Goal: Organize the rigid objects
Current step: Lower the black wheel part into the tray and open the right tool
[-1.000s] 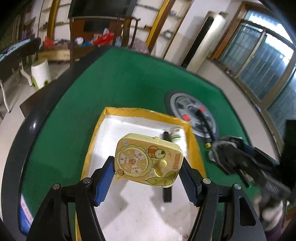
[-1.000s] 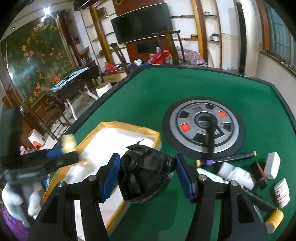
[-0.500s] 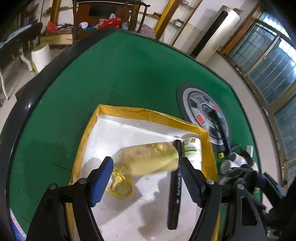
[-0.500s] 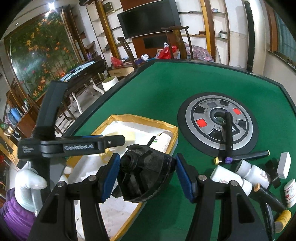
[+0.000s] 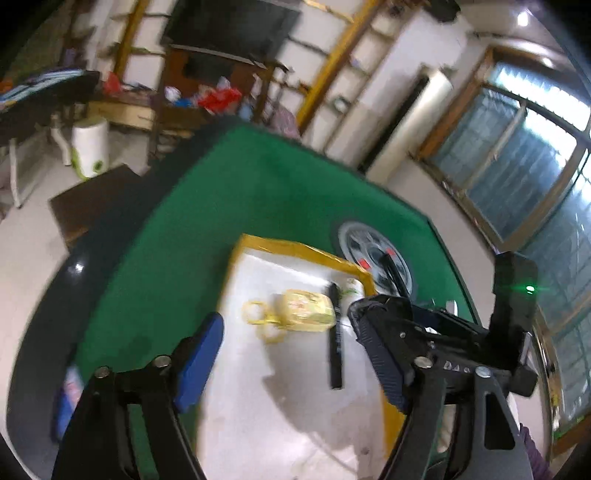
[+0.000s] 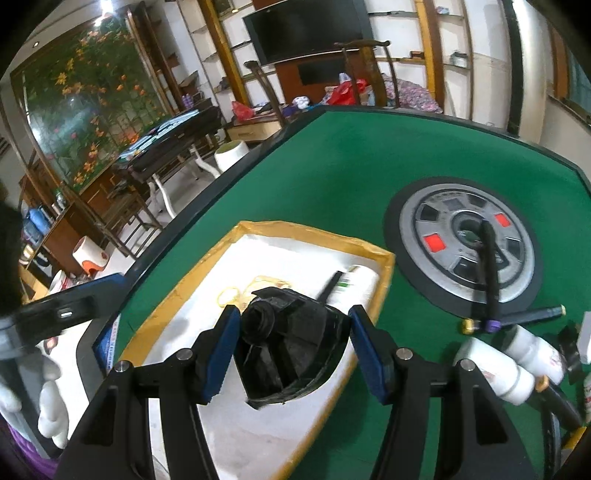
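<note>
A green felt counter with a dark rim is filling the middle of a cluttered living room; a big black television is hanging on the far wall, wooden chairs are standing just beyond the far edge, and barred windows are glowing on the right. A round grey dial panel is sitting in the felt with a black pen lying across it. Left of it, a yellow-rimmed white tray is holding a yellow toy box on its side with yellow rings beside it, a black marker just to its right, and a white bottle at the tray's far right corner. More white bottles and markers are lying in a loose pile on the felt near the right edge. The left gripper is hanging over the tray with its jaws opening and nothing between them; a second ago it was clamping the yellow toy box, which is now lying free in the tray, and the view has pulled back from it. The right gripper is gripping a black funnel-shaped part between its blue pads, as before, and is now hovering over the tray's near right side rather than beside it.
</note>
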### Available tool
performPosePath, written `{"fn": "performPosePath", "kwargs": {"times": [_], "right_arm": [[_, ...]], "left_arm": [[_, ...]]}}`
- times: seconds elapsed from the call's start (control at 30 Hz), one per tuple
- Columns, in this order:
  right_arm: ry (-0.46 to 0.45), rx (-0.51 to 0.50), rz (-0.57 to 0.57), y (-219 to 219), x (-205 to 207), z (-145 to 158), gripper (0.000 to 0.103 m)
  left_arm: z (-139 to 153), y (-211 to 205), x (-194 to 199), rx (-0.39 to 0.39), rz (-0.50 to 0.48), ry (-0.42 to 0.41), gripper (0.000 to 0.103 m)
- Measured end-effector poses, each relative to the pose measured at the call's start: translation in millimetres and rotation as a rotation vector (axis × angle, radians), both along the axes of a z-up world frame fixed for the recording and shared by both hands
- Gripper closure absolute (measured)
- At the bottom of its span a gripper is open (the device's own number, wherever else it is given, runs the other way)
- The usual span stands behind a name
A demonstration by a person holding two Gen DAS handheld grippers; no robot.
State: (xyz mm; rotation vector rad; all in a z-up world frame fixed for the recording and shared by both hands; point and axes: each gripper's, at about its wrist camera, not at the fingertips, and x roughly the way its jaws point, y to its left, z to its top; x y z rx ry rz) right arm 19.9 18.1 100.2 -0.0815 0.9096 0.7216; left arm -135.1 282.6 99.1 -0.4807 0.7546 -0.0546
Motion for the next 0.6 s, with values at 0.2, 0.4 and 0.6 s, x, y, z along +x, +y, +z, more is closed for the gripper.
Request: {"fn": "performPosePath", "kwargs": {"times": [0.2,0.4,0.6], "right_arm": [[0.016,-0.034,0.082,41.0,-5.6,-3.4,0.043],[0.064,-0.099,0.181,87.3,-13.0,-19.2,0.043],[0.156,-0.091,0.112,109.0,19.8,-34.9,0.043]], "left_arm": [[-9.4,47.6,-45.7,-0.057,0.144,-0.024,0.018],[-29.0,65.2,-57.3,-0.091,0.18,-0.011,0.018],[-41.2,80.0,-62.1,-0.132,0.19,0.0,0.018]]}}
